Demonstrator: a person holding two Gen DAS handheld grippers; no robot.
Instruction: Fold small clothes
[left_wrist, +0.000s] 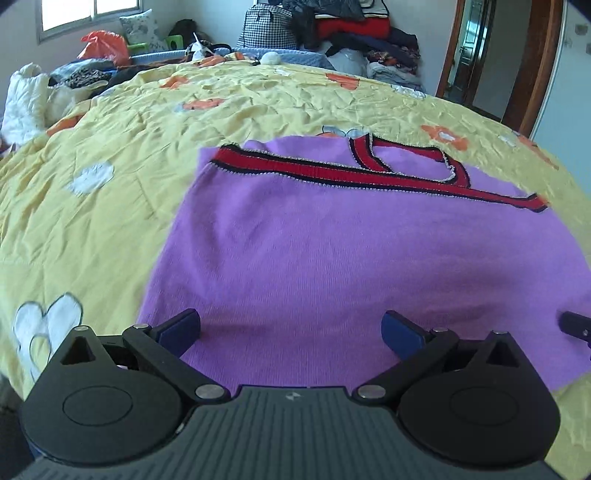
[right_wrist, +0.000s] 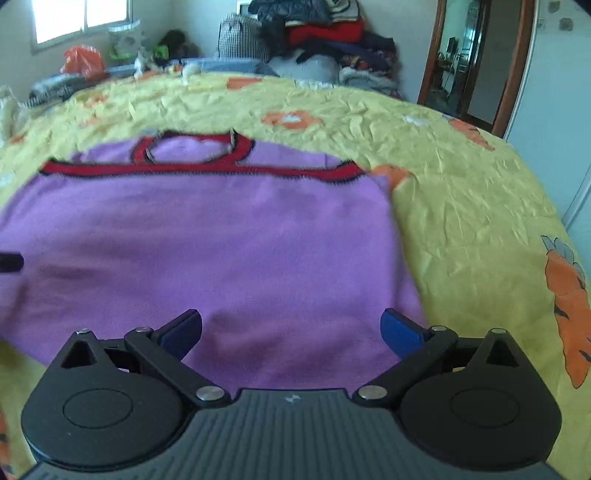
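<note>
A small purple knit top (left_wrist: 332, 258) with red and black trim (left_wrist: 332, 173) lies flat on the yellow bedspread (left_wrist: 92, 221). It also shows in the right wrist view (right_wrist: 221, 251), with its trim (right_wrist: 184, 168) at the far side. My left gripper (left_wrist: 290, 332) is open and empty, its blue fingers spread over the near left part of the top. My right gripper (right_wrist: 291, 332) is open and empty over the near right part. A tip of the right gripper's finger (left_wrist: 574, 325) shows at the right edge of the left wrist view.
The bedspread (right_wrist: 461, 221) has orange and white flower prints. Piles of clothes and bags (left_wrist: 332, 33) stand at the far end of the bed. An orange bag (left_wrist: 105, 46) and white bedding (left_wrist: 22, 99) lie far left. A wooden door frame (left_wrist: 532, 66) stands far right.
</note>
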